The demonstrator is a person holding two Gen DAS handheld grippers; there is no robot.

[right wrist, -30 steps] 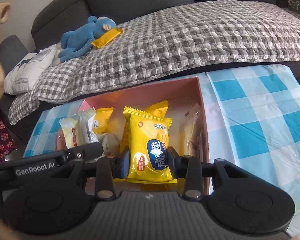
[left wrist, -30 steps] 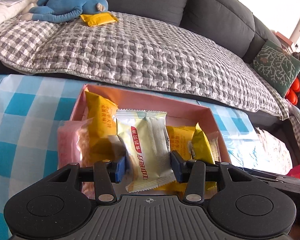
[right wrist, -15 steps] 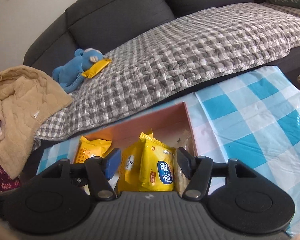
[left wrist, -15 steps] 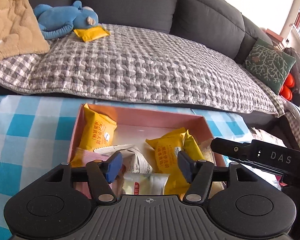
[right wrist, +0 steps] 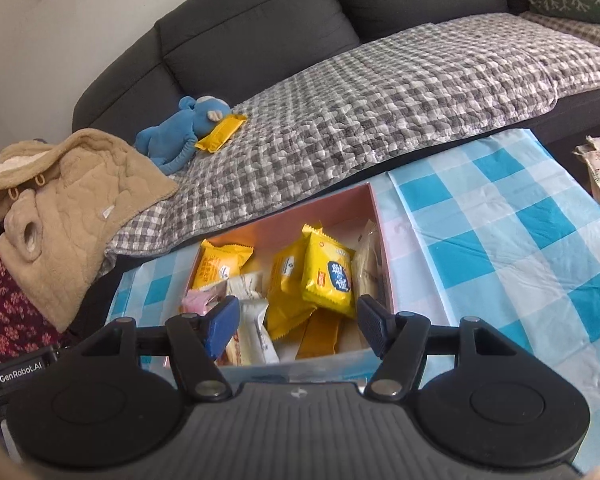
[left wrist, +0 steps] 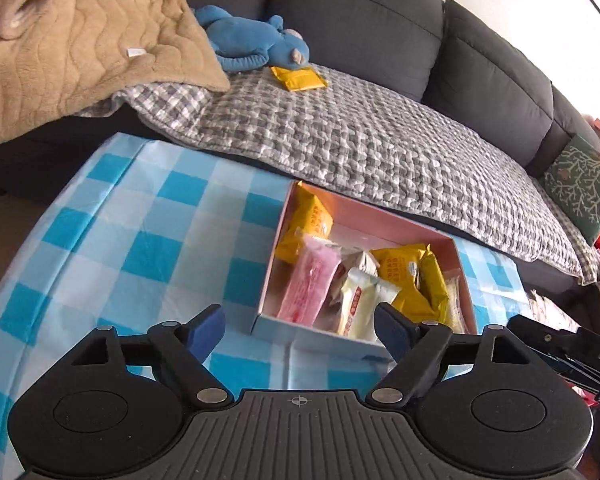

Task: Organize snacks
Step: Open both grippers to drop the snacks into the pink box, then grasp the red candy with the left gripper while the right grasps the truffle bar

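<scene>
A pink box [left wrist: 380, 216] [right wrist: 300, 212] stands on the blue checked table and holds several snack packets. Among them are a cream packet [left wrist: 358, 306], a pink packet [left wrist: 310, 284] and a yellow packet with a blue label [right wrist: 328, 276]. My left gripper [left wrist: 300, 330] is open and empty, above the box's near wall. My right gripper [right wrist: 294, 326] is open and empty, just above the box's near side. One more yellow packet [left wrist: 298, 78] [right wrist: 220, 134] lies on the sofa beside a blue plush toy [left wrist: 256, 46] [right wrist: 180, 132].
A grey checked quilt [left wrist: 360, 140] covers the dark sofa behind the table. A tan fleece garment [left wrist: 68, 48] [right wrist: 60, 208] lies at the sofa's left end. A green cushion [left wrist: 580, 184] is at the right. The checked tablecloth [left wrist: 120, 248] [right wrist: 500, 248] spreads on both sides of the box.
Both grippers opened and let their packets drop into the box: the left the cream one, the right the yellow one. Both then pulled back and up from the box.
</scene>
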